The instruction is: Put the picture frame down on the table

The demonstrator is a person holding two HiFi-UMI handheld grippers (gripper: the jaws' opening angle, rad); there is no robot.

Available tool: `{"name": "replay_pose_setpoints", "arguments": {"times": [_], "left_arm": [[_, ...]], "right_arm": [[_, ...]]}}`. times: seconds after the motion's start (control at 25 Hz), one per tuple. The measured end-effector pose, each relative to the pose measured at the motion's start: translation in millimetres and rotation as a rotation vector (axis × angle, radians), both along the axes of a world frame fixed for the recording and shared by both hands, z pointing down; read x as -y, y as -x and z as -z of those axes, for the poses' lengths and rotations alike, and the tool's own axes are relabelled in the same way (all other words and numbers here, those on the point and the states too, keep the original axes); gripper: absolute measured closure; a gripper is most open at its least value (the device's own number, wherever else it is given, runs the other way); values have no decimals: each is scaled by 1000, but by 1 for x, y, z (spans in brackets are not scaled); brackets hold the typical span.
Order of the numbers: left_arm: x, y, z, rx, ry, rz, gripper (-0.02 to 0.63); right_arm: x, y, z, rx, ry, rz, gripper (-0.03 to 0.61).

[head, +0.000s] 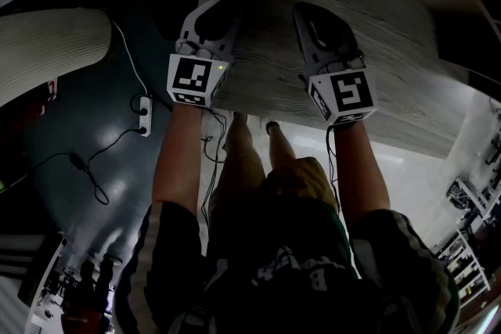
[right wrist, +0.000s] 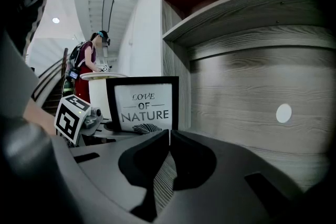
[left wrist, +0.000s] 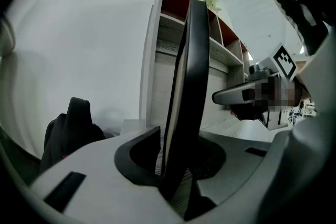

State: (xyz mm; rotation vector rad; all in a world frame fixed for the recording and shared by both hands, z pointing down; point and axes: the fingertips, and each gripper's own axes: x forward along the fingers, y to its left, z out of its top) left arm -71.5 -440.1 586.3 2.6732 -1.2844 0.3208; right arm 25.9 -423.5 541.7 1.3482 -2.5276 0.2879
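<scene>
While the left gripper [head: 223, 4] reaches over the left part of the grey wooden table [head: 391, 43], its fingers [left wrist: 123, 162] stand spread. The picture frame [left wrist: 191, 86] is upright between them, and a thin gap shows on each side, so the pads do not press it. The black frame, which carries the words "LOVE OF NATURE", stands on the tabletop near its left edge, in front of a wooden shelf unit [right wrist: 247, 60]. Further right, the right gripper [right wrist: 169, 134] holds nothing. Its fingertips are pressed together, and it faces the front of the frame.
</scene>
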Motion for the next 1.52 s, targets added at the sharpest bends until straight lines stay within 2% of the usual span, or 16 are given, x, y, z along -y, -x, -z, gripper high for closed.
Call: {"name": "replay_pose_setpoints", "arguments": {"times": [0.44, 0.84, 0.96, 1.52], "left_arm": [[0, 0, -4, -2, 29, 13, 525], [1, 0, -1, -3, 19, 15, 525], [2, 1, -1, -4, 12, 27, 581], [-2, -2, -2, 4, 17, 0, 584]], "right_arm": [[-2, -1, -3, 3, 5, -1, 545], [-3, -1, -2, 5, 2, -2, 545], [-3, -2, -4, 3, 3, -2, 545], [-3, -4, -3, 4, -1, -7, 545]]}}
